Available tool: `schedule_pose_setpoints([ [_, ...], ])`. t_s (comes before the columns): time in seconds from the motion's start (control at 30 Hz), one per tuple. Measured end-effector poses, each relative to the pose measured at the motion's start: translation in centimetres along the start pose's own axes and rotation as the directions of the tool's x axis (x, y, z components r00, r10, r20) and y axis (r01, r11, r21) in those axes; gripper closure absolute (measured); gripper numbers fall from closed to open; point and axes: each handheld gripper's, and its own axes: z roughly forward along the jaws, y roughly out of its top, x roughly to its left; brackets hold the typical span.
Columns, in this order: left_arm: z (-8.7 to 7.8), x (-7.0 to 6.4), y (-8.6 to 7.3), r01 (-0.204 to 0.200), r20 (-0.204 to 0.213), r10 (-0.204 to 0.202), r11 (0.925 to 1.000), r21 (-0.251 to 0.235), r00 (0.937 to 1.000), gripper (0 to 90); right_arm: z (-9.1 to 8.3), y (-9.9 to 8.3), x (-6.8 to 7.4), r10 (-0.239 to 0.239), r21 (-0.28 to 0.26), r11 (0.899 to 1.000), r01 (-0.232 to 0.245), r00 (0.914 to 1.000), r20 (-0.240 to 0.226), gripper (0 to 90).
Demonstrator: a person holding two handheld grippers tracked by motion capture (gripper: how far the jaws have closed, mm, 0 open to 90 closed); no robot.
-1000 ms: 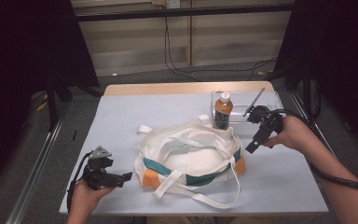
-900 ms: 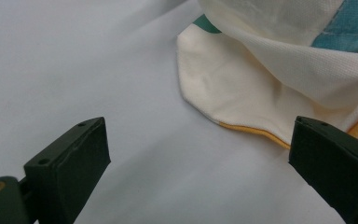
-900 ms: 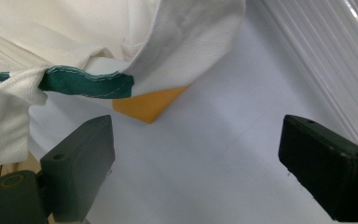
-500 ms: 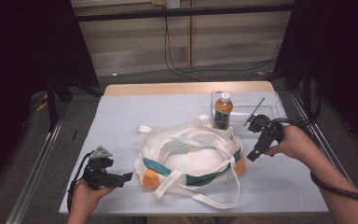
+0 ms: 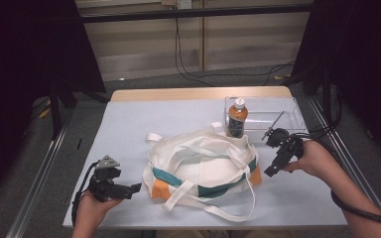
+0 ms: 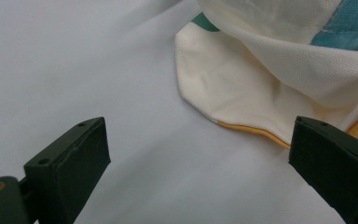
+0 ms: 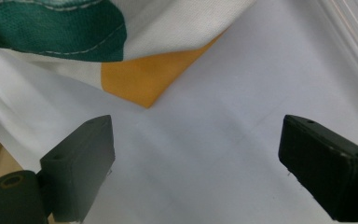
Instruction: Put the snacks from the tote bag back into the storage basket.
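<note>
On the table: a cream tote bag [image 5: 201,166] with green and orange panels lies slumped flat at the middle of the pale table [image 5: 144,119], its straps spilling toward the near edge.
Left gripper [image 5: 131,190]: low by the bag's near-left corner, jaws wide apart and empty; in its own view the cream corner with yellow piping [image 6: 242,105] sits just ahead, between the jaws but untouched.
Right gripper [image 5: 273,170]: tilted down beside the bag's right end, jaws wide apart, holding nothing; its own view shows the orange corner [image 7: 144,77] just ahead.
Likely reason: one gripper at each end looks like a set-up to take the bag by its corners.
Behind the bag: a capped bottle [image 5: 237,118] stands in a clear tray [image 5: 283,106], touching neither gripper.
Open room: bare table on the left and far side; the right is tighter, with the tray near and the table edge close.
</note>
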Motion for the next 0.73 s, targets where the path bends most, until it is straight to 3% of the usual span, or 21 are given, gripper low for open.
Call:
schedule_pose_setpoints([
  [0.17,0.1,-0.2,0.0,0.016,-0.002,-0.016,0.9997,-0.016,0.9999,4.8,0.7,-0.6,0.1,0.006,-0.018,1.0,-0.006,0.9999,-0.013,10.3],
  [0.47,0.1,0.0,0.0,0.002,0.001,-0.002,1.0,-0.003,1.0,4.8,2.1,-1.9,0.9,0.023,-0.072,0.997,-0.024,0.9994,-0.024,10.4],
  [0.57,0.1,0.1,0.0,0.002,0.001,-0.002,1.0,-0.005,1.0,4.8,2.9,-2.6,1.3,0.044,-0.123,0.991,-0.05,0.9977,-0.051,10.4],
  [0.73,0.3,0.0,-0.1,0.016,-0.007,-0.016,0.9998,-0.015,0.9998,4.8,3.6,-3.2,1.4,0.054,-0.178,0.982,-0.063,0.997,-0.056,10.3],
])
